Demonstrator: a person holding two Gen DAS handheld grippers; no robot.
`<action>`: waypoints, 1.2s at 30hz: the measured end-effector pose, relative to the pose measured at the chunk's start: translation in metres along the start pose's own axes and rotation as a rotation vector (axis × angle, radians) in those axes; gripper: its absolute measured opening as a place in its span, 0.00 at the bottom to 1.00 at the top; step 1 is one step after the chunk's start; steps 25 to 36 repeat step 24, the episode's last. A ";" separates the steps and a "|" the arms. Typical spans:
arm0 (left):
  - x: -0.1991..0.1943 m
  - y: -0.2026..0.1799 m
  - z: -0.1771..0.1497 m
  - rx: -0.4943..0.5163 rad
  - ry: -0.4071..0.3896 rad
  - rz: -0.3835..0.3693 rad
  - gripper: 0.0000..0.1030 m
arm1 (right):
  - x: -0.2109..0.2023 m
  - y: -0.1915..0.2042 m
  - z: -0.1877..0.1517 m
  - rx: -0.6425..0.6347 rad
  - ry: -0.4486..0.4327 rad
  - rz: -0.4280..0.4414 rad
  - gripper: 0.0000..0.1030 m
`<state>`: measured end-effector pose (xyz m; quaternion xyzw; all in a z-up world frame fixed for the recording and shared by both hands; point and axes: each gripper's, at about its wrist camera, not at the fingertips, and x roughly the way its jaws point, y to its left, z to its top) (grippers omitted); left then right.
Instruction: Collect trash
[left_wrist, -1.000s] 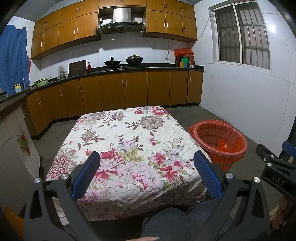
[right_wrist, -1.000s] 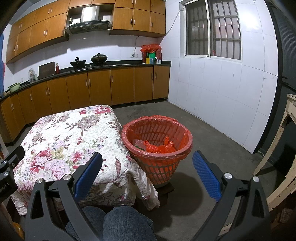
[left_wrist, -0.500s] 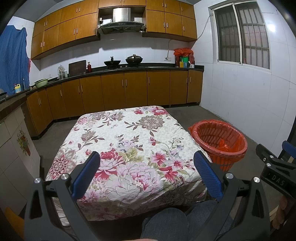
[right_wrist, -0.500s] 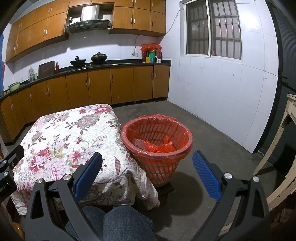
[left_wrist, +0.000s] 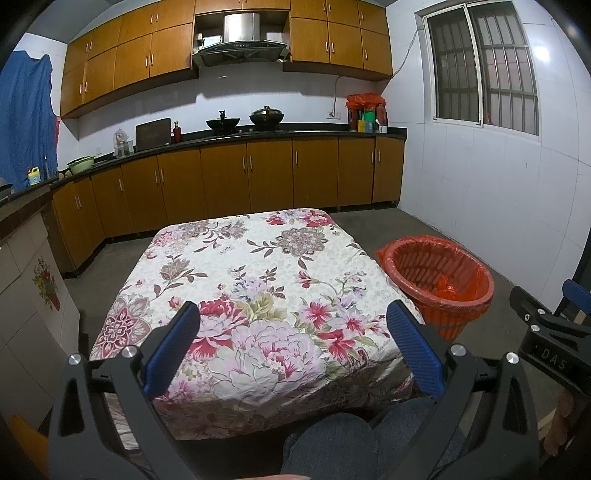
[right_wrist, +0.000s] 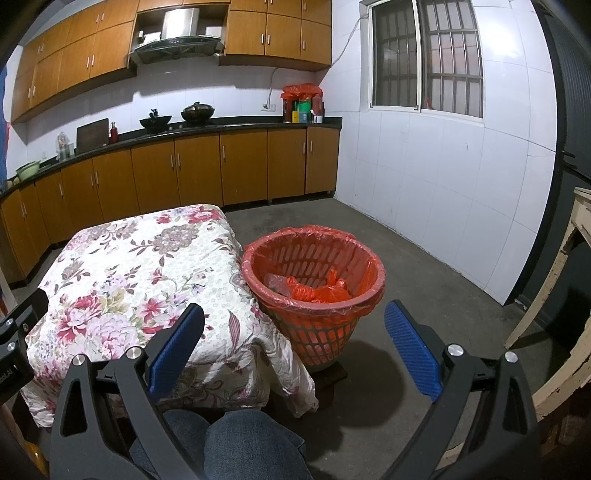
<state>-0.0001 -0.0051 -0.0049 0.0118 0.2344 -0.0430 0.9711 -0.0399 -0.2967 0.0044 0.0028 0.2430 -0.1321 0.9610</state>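
- Basket of orange slotted plastic (right_wrist: 314, 291), lined with a thin orange bag, stands on the floor touching the floral-clothed surface (right_wrist: 140, 266); crumpled orange trash (right_wrist: 317, 290) lies inside.
- Left claw (left_wrist: 293, 347) gapes wide, empty, over the surface.
- Right claw (right_wrist: 293, 349) gapes wide, empty, near the basket.

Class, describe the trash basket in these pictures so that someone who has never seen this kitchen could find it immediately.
Start at the low table with the floral cloth in the middle of the kitchen floor. Right beside it stands a round orange slatted basket, lined with an orange plastic bag. It is the only container on the floor, with crumpled orange trash inside.
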 end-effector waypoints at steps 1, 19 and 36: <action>0.000 0.000 0.000 0.000 0.000 0.000 0.96 | 0.000 0.000 0.000 0.000 0.000 0.000 0.95; 0.003 0.000 -0.003 0.005 0.003 -0.003 0.96 | 0.000 0.000 0.001 0.001 0.001 0.000 0.95; 0.003 0.000 -0.004 0.005 0.004 -0.003 0.96 | 0.001 -0.002 0.000 0.001 0.001 0.001 0.95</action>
